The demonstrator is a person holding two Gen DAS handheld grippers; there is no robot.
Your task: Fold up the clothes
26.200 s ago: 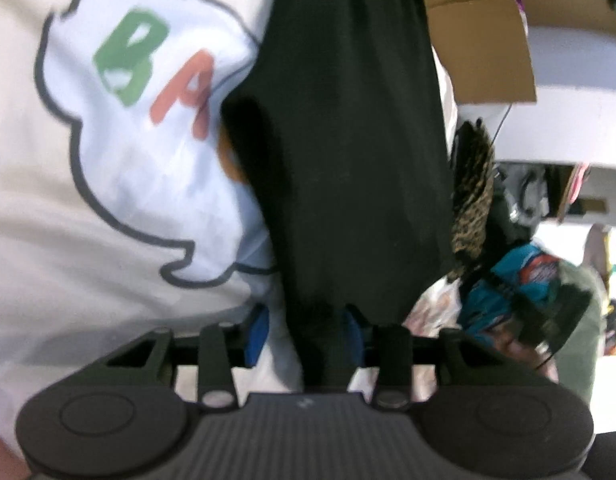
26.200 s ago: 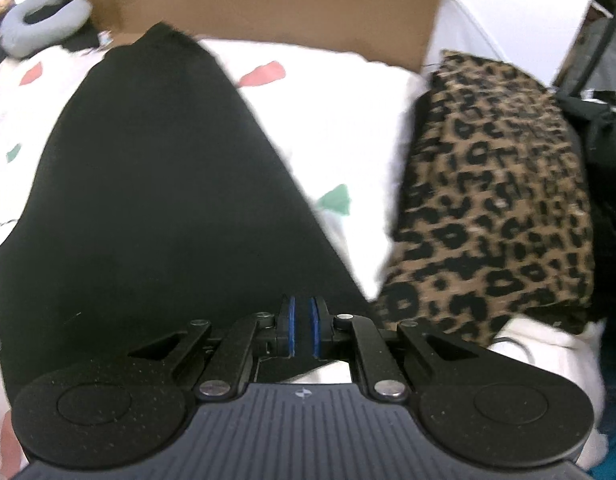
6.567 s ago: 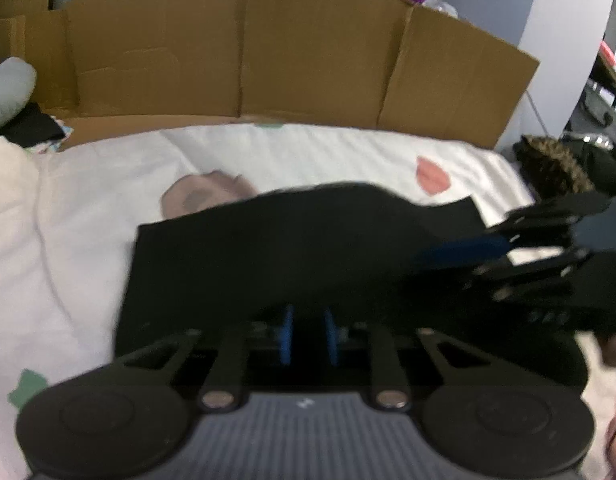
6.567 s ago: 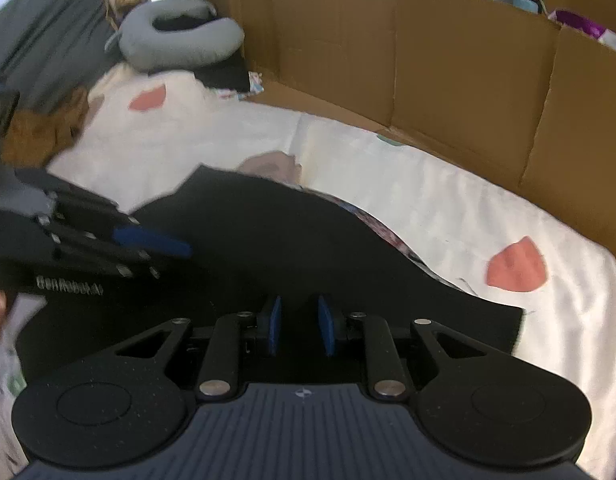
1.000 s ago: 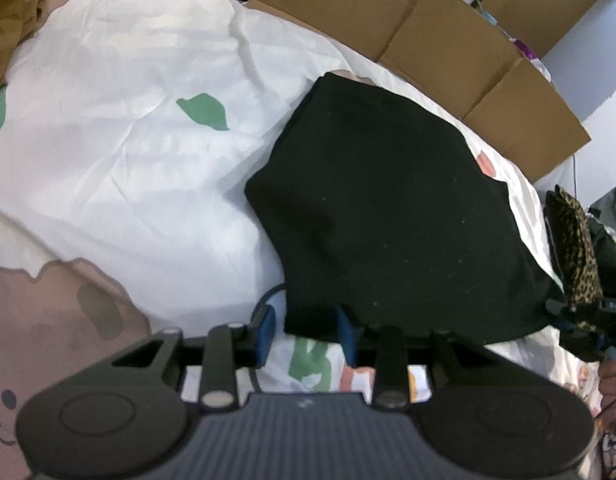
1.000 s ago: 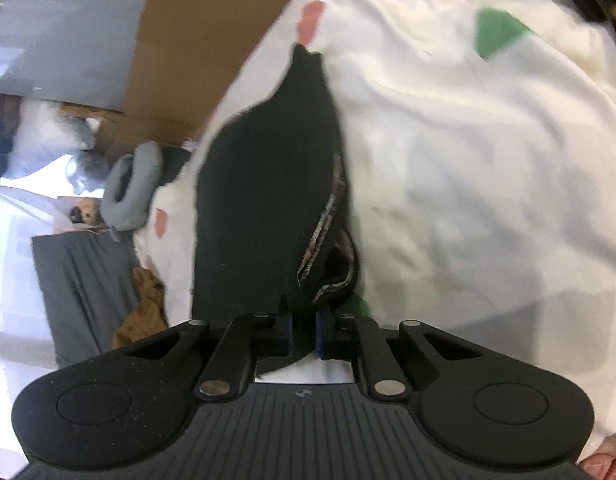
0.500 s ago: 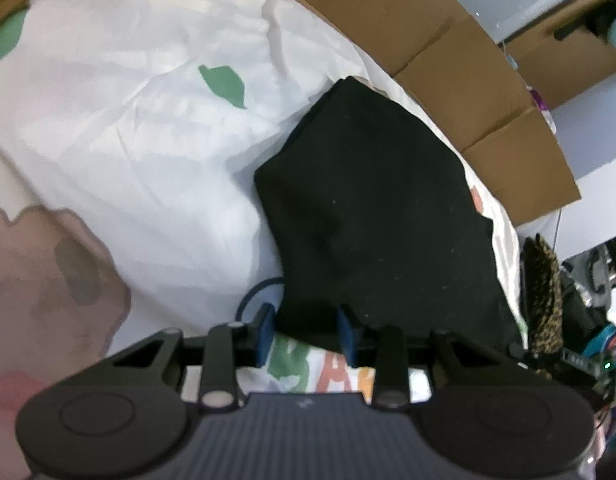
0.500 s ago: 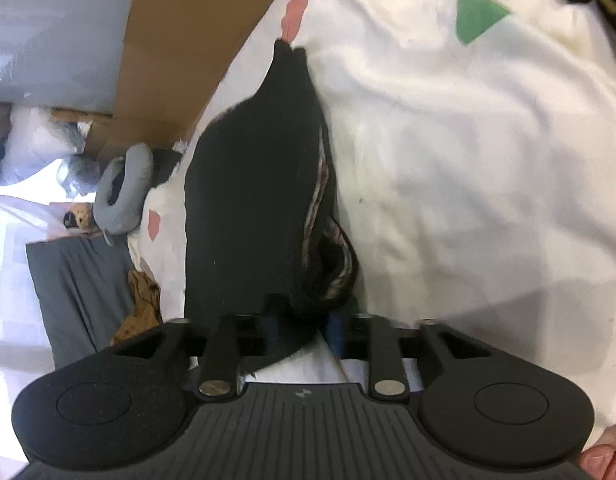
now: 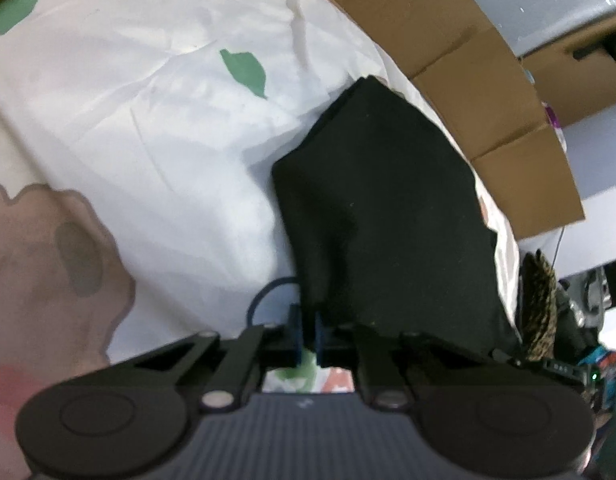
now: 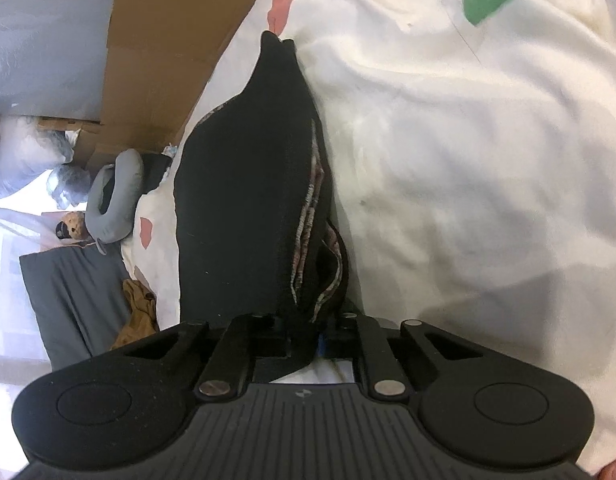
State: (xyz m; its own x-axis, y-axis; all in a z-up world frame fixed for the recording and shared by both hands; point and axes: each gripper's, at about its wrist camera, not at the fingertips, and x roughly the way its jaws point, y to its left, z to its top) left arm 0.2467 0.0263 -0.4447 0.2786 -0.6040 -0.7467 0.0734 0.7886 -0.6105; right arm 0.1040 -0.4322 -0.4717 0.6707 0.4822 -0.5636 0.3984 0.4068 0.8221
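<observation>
Within the last second the left hand-held gripper (image 9: 307, 334) has gone from standing wide around the near edge of the black garment (image 9: 388, 216) to pinching it between narrow blue pads. The right hand-held gripper (image 10: 308, 338) stays clamped on the garment's other near corner, at about 3 o'clock from the left one. The garment lies as a folded stack on the bed sheet (image 9: 148, 120), cardboard (image 9: 448, 60) beyond at 1 o'clock. With both corners held, another fold or a lift seems ready.
</observation>
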